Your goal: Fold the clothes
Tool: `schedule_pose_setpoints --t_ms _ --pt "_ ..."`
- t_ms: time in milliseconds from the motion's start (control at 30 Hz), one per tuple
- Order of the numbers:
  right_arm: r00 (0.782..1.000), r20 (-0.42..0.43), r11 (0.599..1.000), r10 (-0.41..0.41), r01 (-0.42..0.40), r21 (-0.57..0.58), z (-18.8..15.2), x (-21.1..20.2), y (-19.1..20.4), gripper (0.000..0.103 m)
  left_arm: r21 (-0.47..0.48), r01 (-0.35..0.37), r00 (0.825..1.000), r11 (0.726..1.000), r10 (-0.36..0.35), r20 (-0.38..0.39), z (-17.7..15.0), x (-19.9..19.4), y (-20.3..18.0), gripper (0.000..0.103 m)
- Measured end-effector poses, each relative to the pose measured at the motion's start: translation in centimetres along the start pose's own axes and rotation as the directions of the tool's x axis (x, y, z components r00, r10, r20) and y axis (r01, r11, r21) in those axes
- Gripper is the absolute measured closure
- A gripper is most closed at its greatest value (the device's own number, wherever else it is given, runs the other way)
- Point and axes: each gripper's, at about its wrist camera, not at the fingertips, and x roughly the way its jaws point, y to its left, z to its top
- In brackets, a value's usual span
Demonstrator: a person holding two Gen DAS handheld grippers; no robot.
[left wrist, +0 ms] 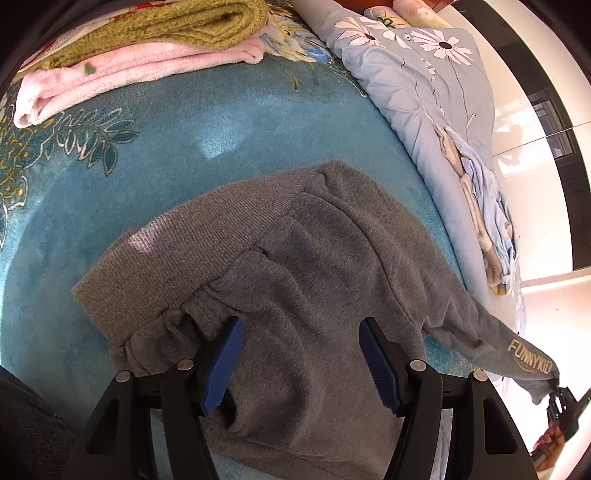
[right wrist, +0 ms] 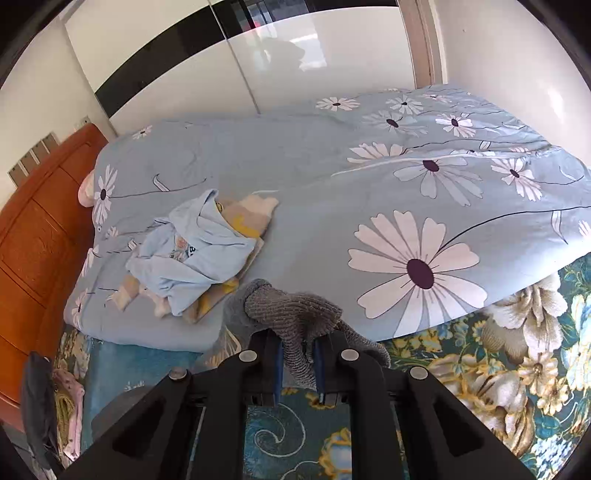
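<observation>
Grey sweatpants [left wrist: 303, 251] lie on the teal blanket [left wrist: 207, 129], ribbed waistband toward the upper left. My left gripper [left wrist: 301, 328] hovers open just below the waistband, its blue pads wide apart over the cloth. One pant leg, printed "FUNNYKID", stretches off to the lower right, where my right gripper [left wrist: 559, 400] pinches its end. In the right wrist view the right gripper [right wrist: 299, 352] is shut on the ribbed grey cuff [right wrist: 291, 310], which bunches up above the fingers, lifted off the bed.
A folded pink towel [left wrist: 110, 81] and a green knit [left wrist: 177, 29] lie at the blanket's far left. A blue daisy quilt [right wrist: 406, 184] carries a pile of light blue and cream clothes [right wrist: 192, 251]. A wooden headboard [right wrist: 37, 240] stands left and a glossy wardrobe [right wrist: 258, 55] behind.
</observation>
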Motion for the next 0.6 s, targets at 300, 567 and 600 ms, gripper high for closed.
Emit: schedule_pose_setpoints --t_ms 300,567,600 --pt "0.932 -0.219 0.938 -0.289 0.321 0.13 -0.3 10.1 -8.7 0.089 0.022 0.005 1.0 1.0 -0.006 0.006 0.2 -0.1 -0.3 0.034" --pt "0.906 -0.253 0.909 -0.338 0.384 0.162 -3.3 12.1 -9.6 0.076 -0.064 0.084 0.996 0.994 -0.082 0.037 0.5 -0.9 1.2 0.034" --pt "0.911 -0.249 0.911 -0.329 0.375 0.168 -3.3 11.8 -9.7 0.065 -0.07 0.091 0.995 0.993 -0.088 0.037 0.7 -0.8 1.2 0.034"
